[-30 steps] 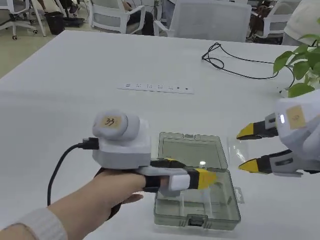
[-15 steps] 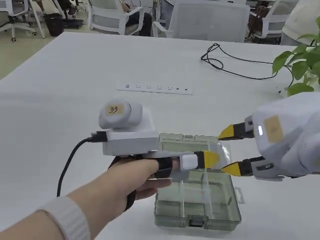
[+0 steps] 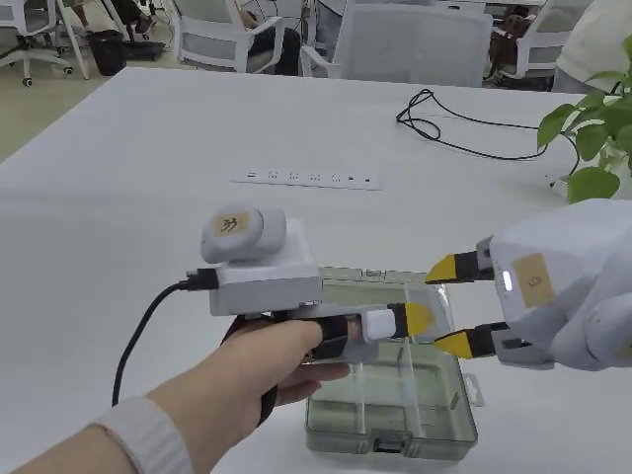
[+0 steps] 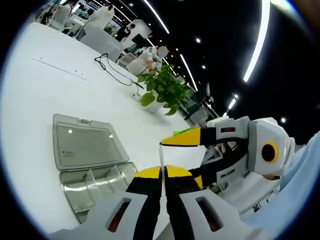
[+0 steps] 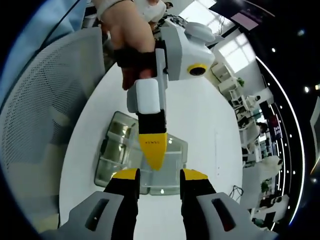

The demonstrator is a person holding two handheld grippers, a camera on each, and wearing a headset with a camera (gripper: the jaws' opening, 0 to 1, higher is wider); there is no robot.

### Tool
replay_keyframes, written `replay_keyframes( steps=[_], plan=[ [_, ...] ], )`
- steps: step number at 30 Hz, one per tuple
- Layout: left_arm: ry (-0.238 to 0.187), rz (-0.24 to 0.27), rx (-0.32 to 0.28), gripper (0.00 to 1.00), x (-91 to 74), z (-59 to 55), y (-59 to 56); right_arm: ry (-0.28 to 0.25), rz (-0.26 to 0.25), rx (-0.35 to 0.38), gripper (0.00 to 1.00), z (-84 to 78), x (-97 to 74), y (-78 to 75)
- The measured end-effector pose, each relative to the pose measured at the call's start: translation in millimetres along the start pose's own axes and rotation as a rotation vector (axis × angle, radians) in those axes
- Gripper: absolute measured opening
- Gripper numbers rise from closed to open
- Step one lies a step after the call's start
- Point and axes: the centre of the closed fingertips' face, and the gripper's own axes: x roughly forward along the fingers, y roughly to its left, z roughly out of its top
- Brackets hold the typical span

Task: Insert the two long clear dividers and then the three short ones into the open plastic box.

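While the left gripper (image 3: 415,319) hangs just above the box (image 3: 434,420), its jaws are pinched shut on a divider (image 4: 161,156). In the left gripper view the clear strip shows edge-on, a thin line rising from between the two yellow tips. Held by one end that way, the strip is free along most of its length, which suits a pass to the other side or a steadying touch from it.

The right gripper (image 3: 451,305) faces it from the right with jaws spread wide and nothing between them. In the left gripper view its upper tip sits just beside the top of the divider, though whether it touches I cannot tell. In the right gripper view the left gripper's tip points into the gap between the spread jaws, so the two tools are lined up nose to nose over the box.

The box rests on the white table (image 3: 148,178) with its lid (image 3: 380,291) laid flat behind it, leaving the tray open from above. Clear walls seem to stand in the tray already — how many I cannot tell.

My reading is that the step in hand is to take or square up this divider before lowering it into its slots. A thin strip gripped at one end could easily twist.
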Motion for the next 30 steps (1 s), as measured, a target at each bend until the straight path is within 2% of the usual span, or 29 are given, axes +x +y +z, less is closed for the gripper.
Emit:
replay_keyframes(
  steps=[10, 11, 14, 16, 17, 20, 23, 24, 25, 26, 27, 30],
  plan=[
    [0.009, -0.014, -0.01, 0.0, -2.3, -1.0, -1.6, -0.006, 0.004, -0.018, 0.35, 2.4, 0.4, 0.4],
    [0.017, -0.006, 0.013, 0.0, -3.1, -1.3, -0.4, -0.009, 0.014, -0.005, 0.36, 2.8, 0.7, 1.4],
    [0.026, -0.007, 0.054, 0.0, -4.8, -1.7, 0.8, -0.044, 0.021, 0.034, 0.48, 6.3, -1.4, -1.6],
    [0.036, -0.014, 0.068, 0.0, -5.9, -3.1, 1.3, -0.066, 0.05, 0.09, 0.49, 8.0, -5.5, -2.7],
    [0.051, -0.028, 0.126, 0.0, -7.3, -4.9, 0.8, -0.079, 0.052, 0.111, 0.49, 9.0, -8.3, -6.5],
    [0.097, -0.048, 0.229, 0.0, -9.7, -11.9, -0.5, -0.1, 0.095, 0.174, 0.48, 9.9, -14.3, -8.3],
    [0.106, -0.076, 0.314, 0.0, -12.8, -14.6, -3.1, -0.117, 0.133, 0.205, 0.46, 11.3, -19.4, -9.5],
    [0.118, -0.069, 0.35, 0.0, -14.8, -16.9, -1.5, -0.13, 0.153, 0.238, 0.47, 13.1, -21.2, -8.4],
    [0.127, -0.084, 0.377, 0.0, -15.6, -19.0, -3.6, -0.135, 0.158, 0.243, 0.46, 13.7, -22.4, -9.3],
    [0.113, -0.108, 0.427, 0.0, -16.0, -18.2, -6.5, -0.14, 0.172, 0.251, 0.45, 14.8, -23.8, -9.0],
    [0.126, -0.114, 0.44, 0.0, -17.4, -20.9, -7.6, -0.143, 0.189, 0.256, 0.43, 15.9, -24.7, -6.9],
    [0.159, -0.157, 0.567, 0.0, -20.2, -28.7, -13.6, -0.146, 0.244, 0.27, 0.35, 18.9, -27.2, -0.3]
  ],
)
